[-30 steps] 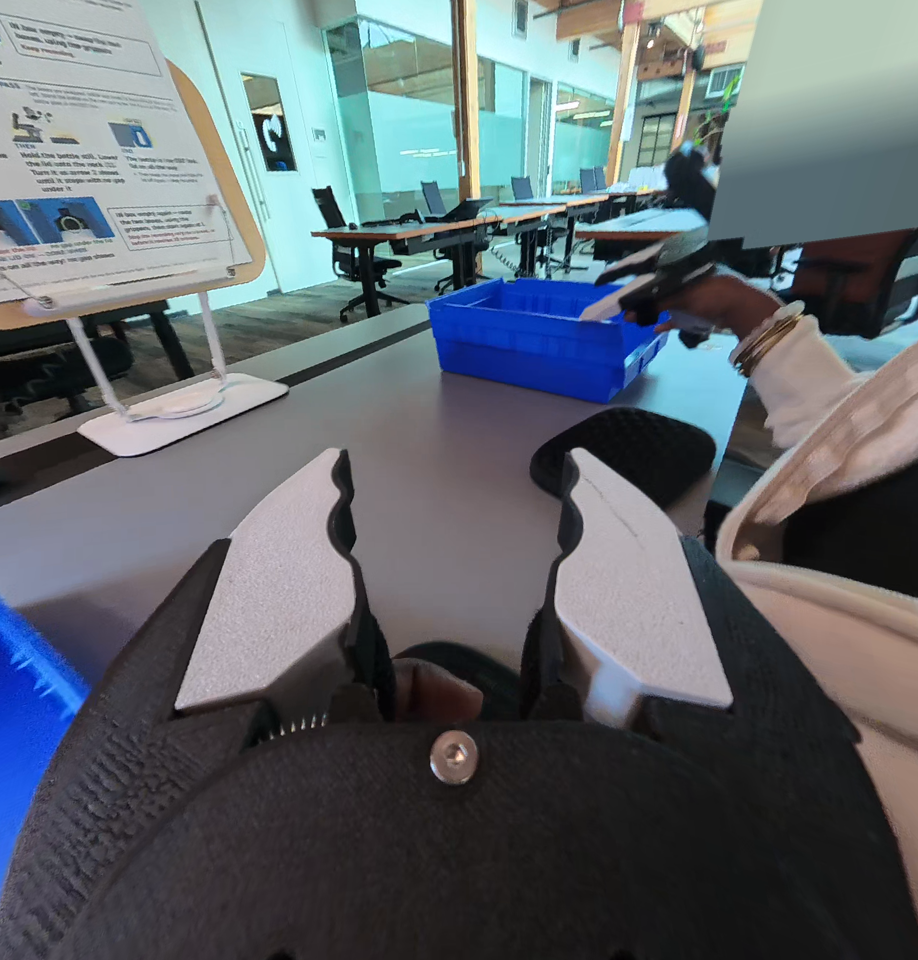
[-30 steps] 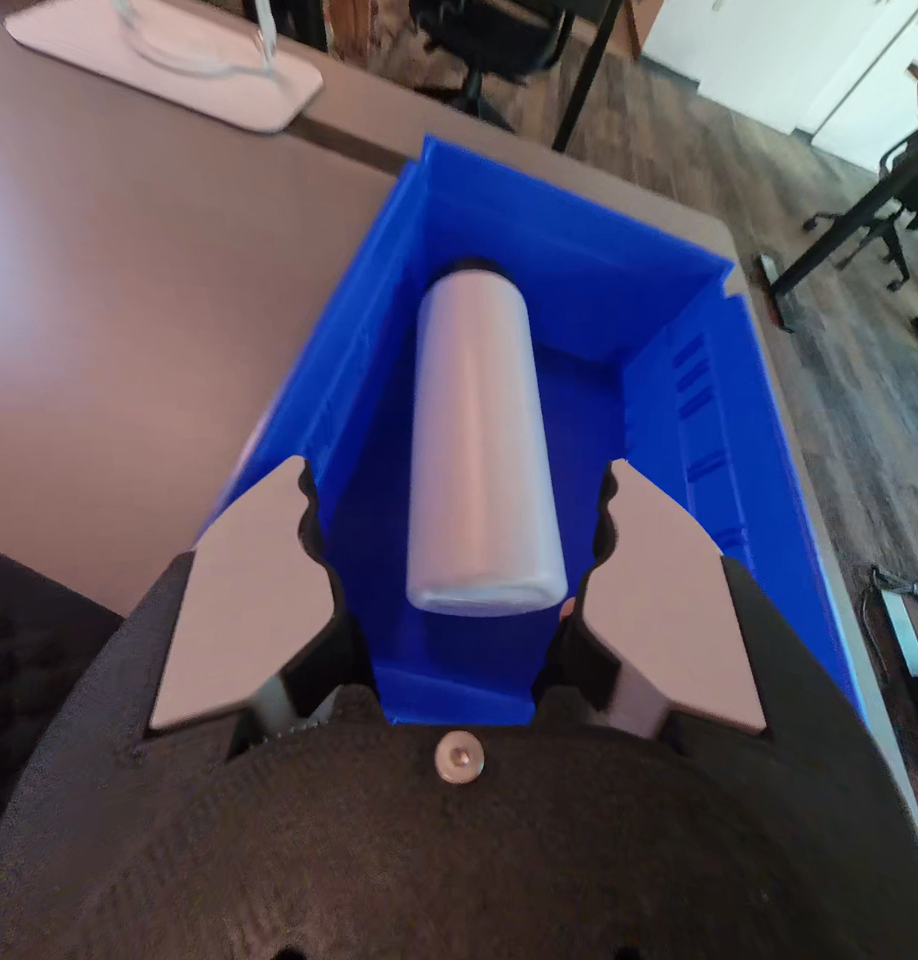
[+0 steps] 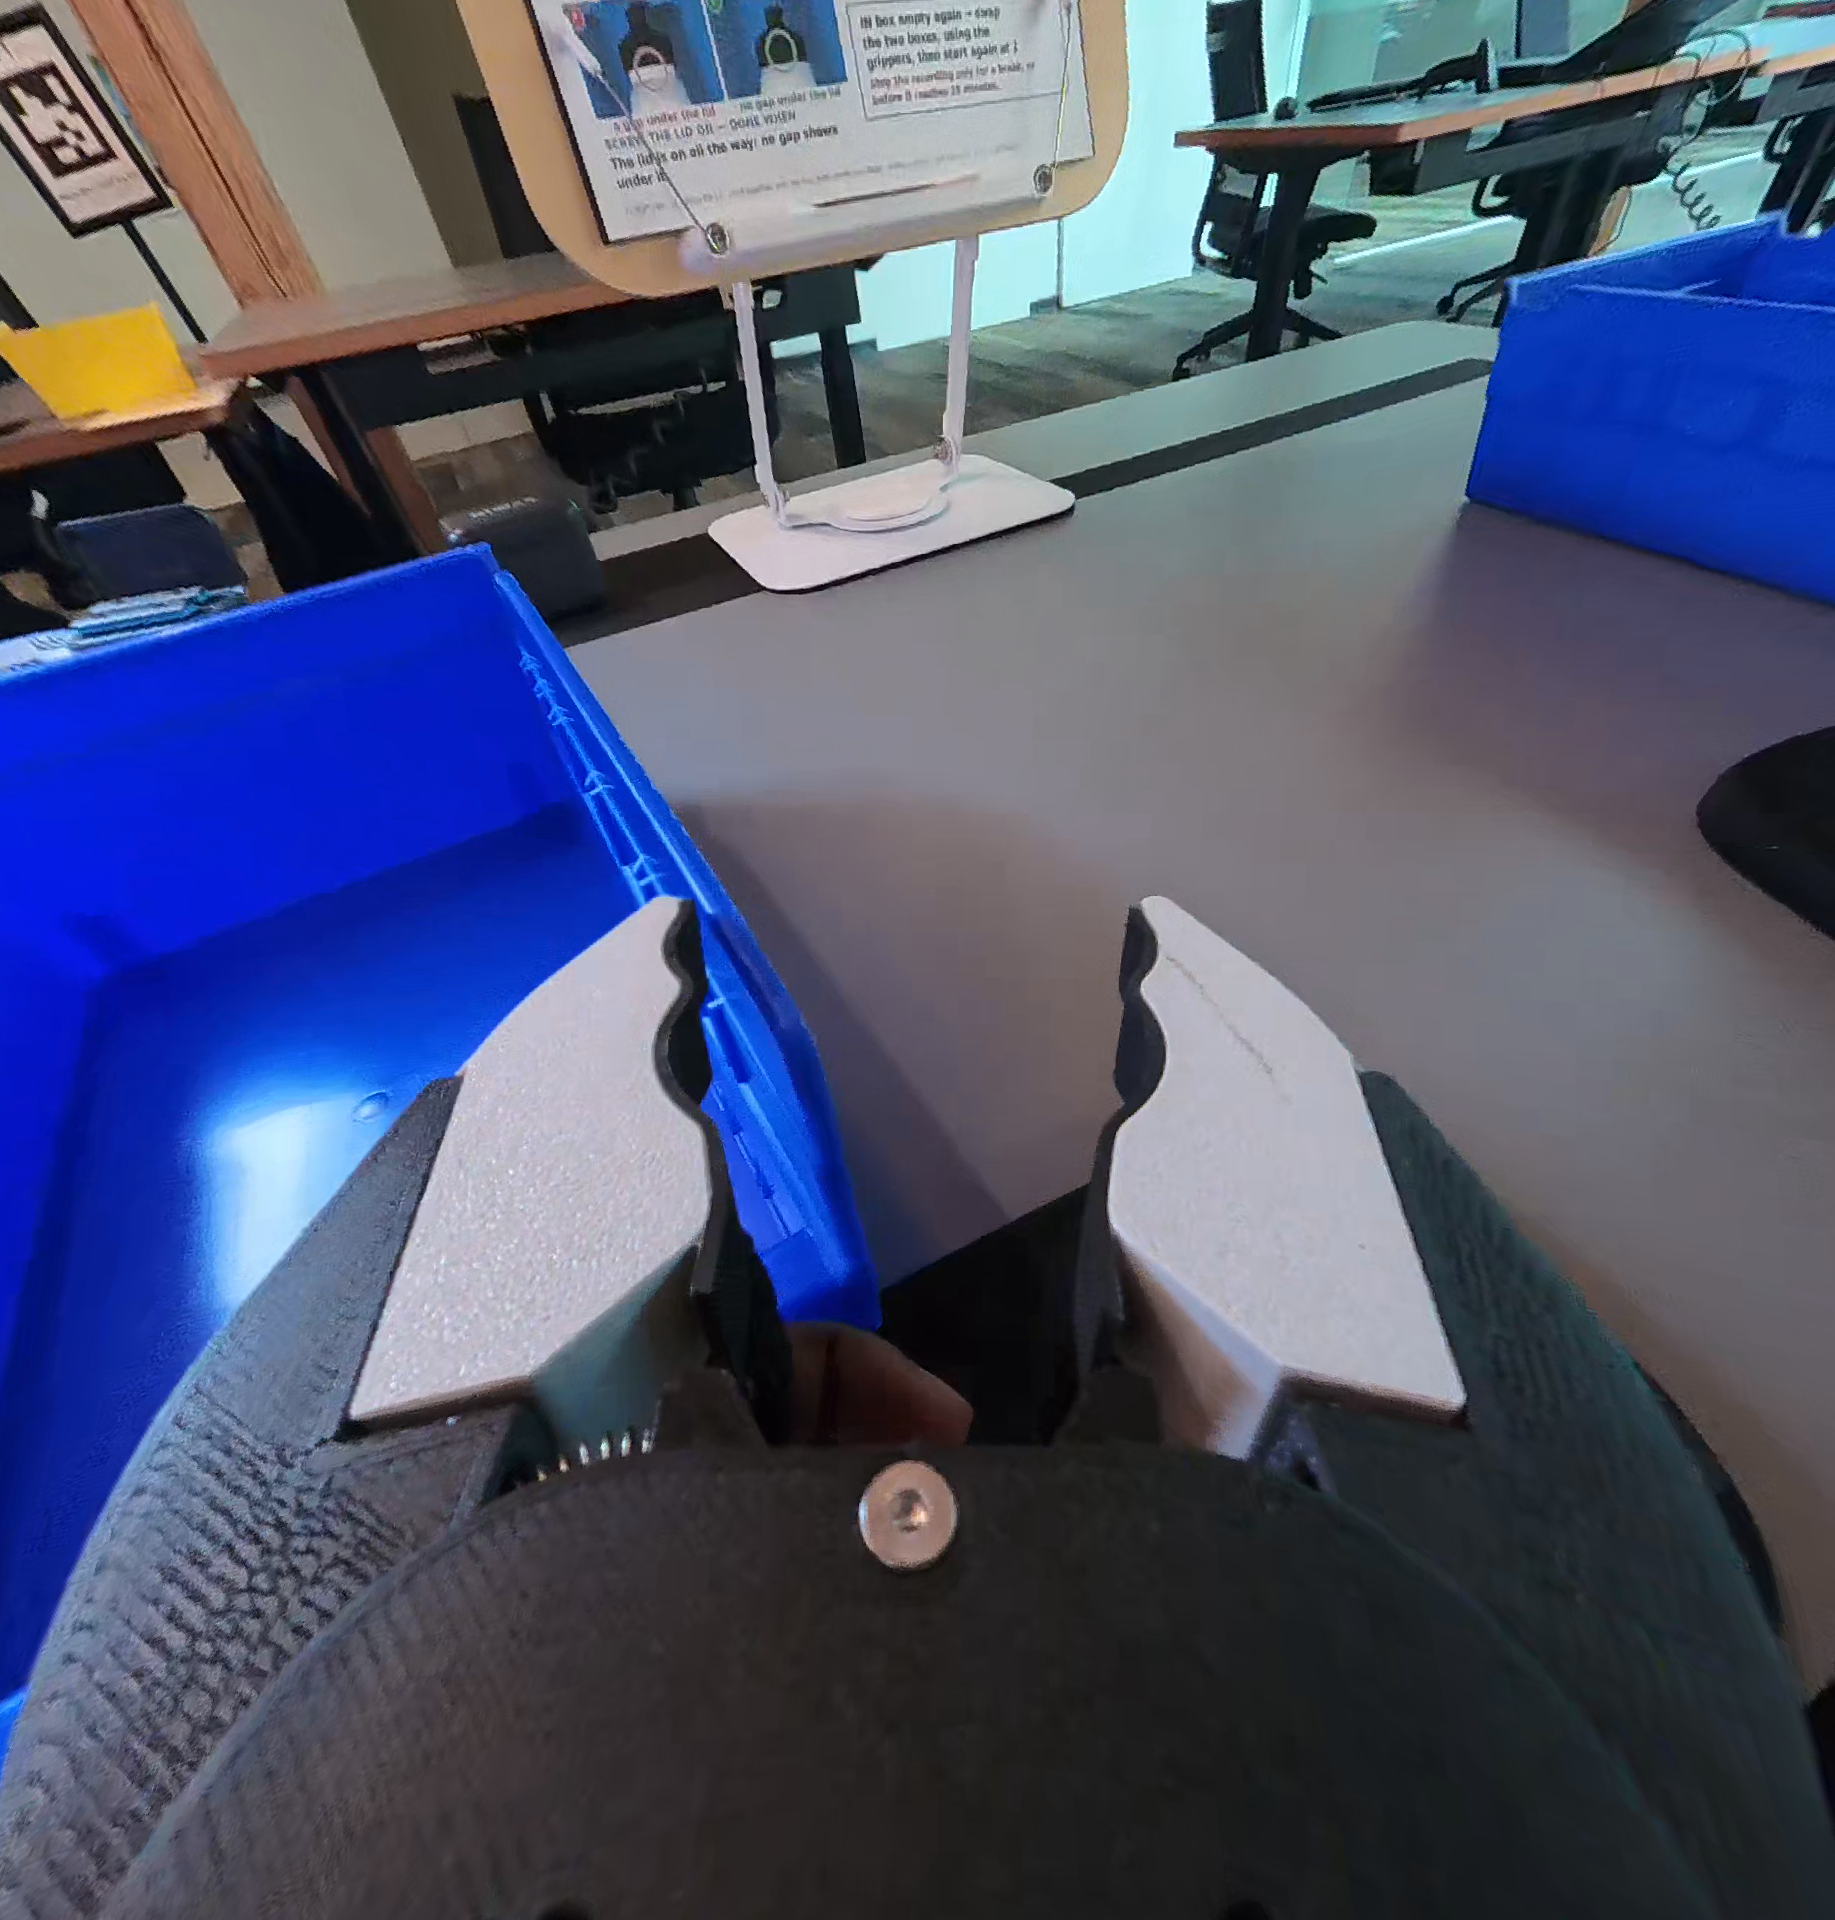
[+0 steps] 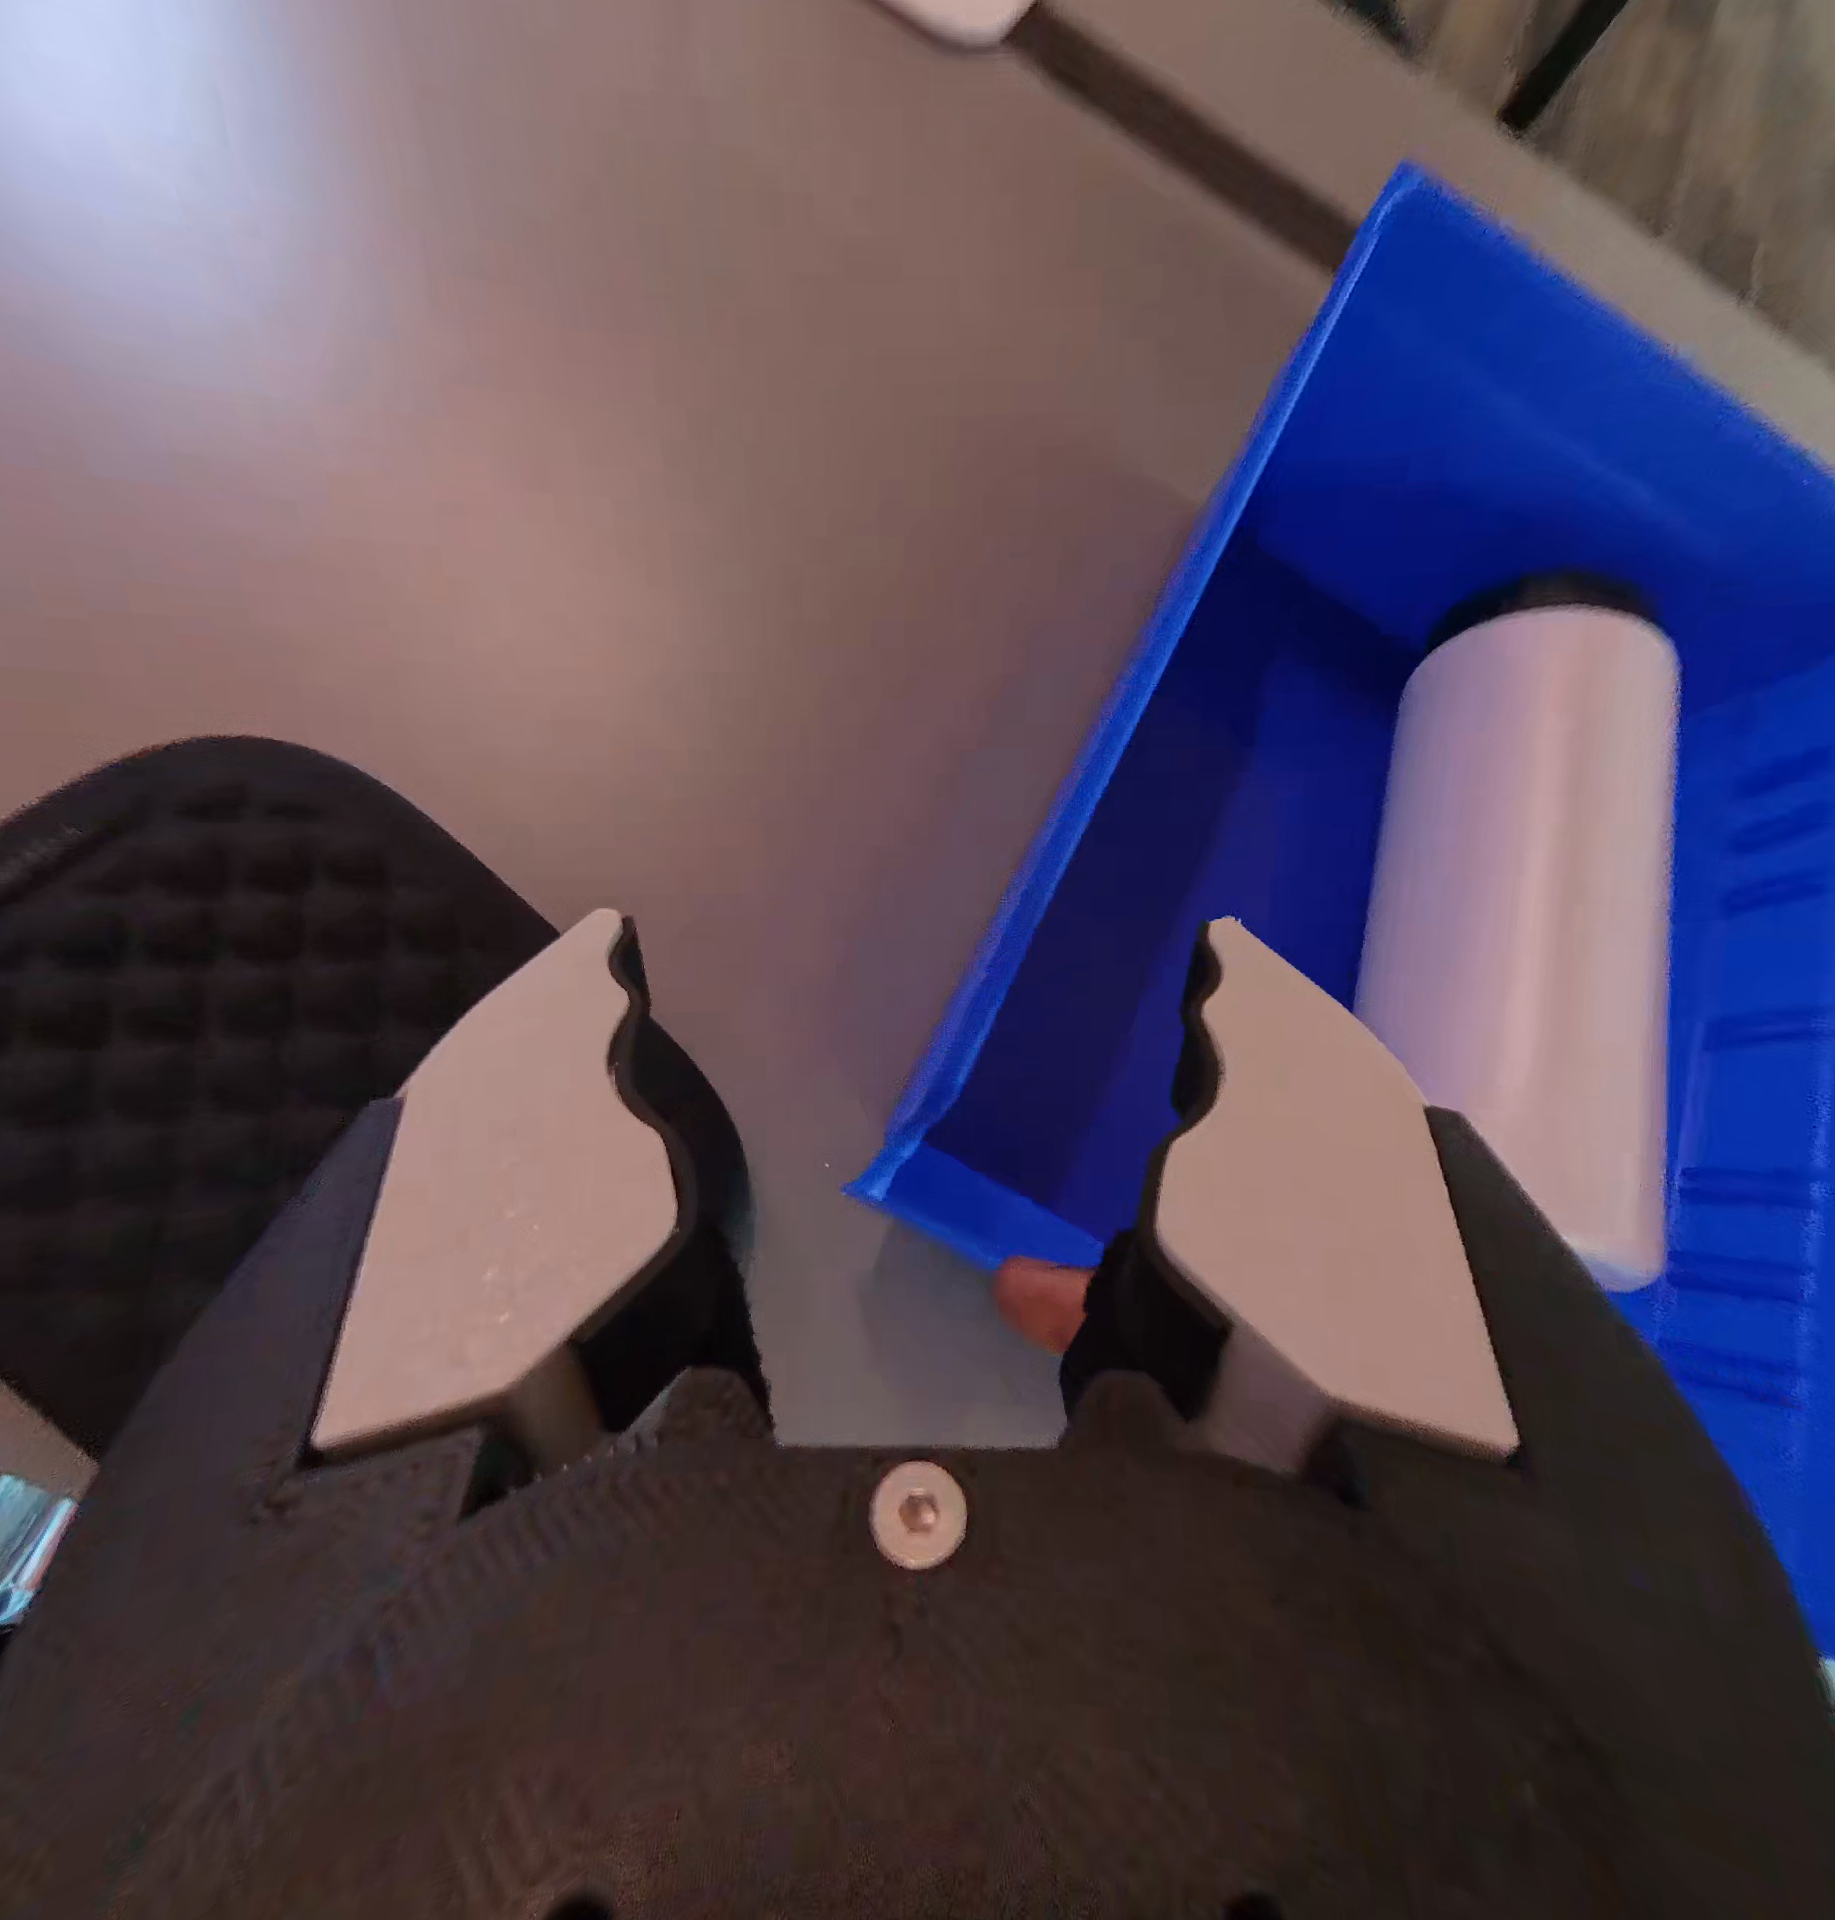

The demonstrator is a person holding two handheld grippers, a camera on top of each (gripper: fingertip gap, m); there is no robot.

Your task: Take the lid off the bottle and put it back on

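Hovering with jaws spread and nothing between them: right gripper point(image 4: 913, 1049), just off the near corner of the blue bin point(image 4: 1131, 831). Lying on its side inside that bin, close to the right wall: bottle point(image 4: 1515, 935), pale and smooth, its dark lid point(image 4: 1547, 597) pointing at the far end. Likely stiff metal, fairly weighty if filled, and slick on the rounded wall, so apt to roll or slip under a light pinch. Best taken across the middle of the body, squarely, leaving the lid end free for the other tool. Spread wide and likewise empty: left gripper point(image 3: 913, 997), above the grey table point(image 3: 1308, 779) beside a second, empty blue bin point(image 3: 622, 831). Farther off: an instruction board on a white stand point(image 3: 892, 520) and a black pad point(image 4: 165, 935) on the table.
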